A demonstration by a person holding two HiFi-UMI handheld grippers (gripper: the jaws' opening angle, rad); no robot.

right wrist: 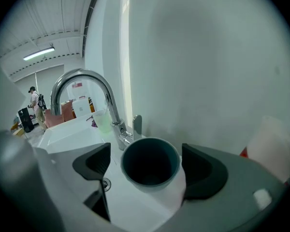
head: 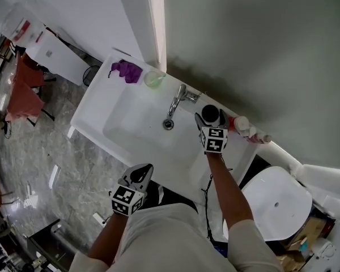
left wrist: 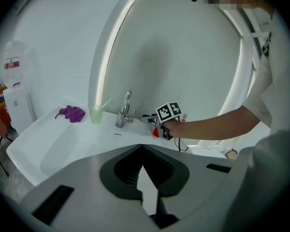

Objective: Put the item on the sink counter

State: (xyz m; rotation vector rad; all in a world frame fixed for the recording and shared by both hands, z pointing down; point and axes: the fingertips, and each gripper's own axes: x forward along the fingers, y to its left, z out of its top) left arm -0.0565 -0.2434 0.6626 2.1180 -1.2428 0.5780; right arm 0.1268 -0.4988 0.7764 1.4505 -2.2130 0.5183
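The cup (head: 210, 114), white outside and dark inside, stood upright on the surface (head: 188, 136) just right of the faucet (head: 178, 98), near the wall. That looked like its intended resting spot, clear of the basin and the spout. The right hand-held gripper (right wrist: 146, 164) had its jaws spread to either side of the cup. The pad on the faucet side was clearly off the cup wall, while the far pad sat very near it, so the cup seemed to carry its own weight and not hang in a grip. I judged the placing done, with only a clean withdrawal left that would not tip the cup. The left hand-held gripper (left wrist: 143, 151) hung well in front of the faucet at the surface's near edge, jaws pressed together on nothing, apparently kept out of the way. Beyond the cup from the faucet stood red-and-white bottles (head: 246, 127), leaving little room on that side.
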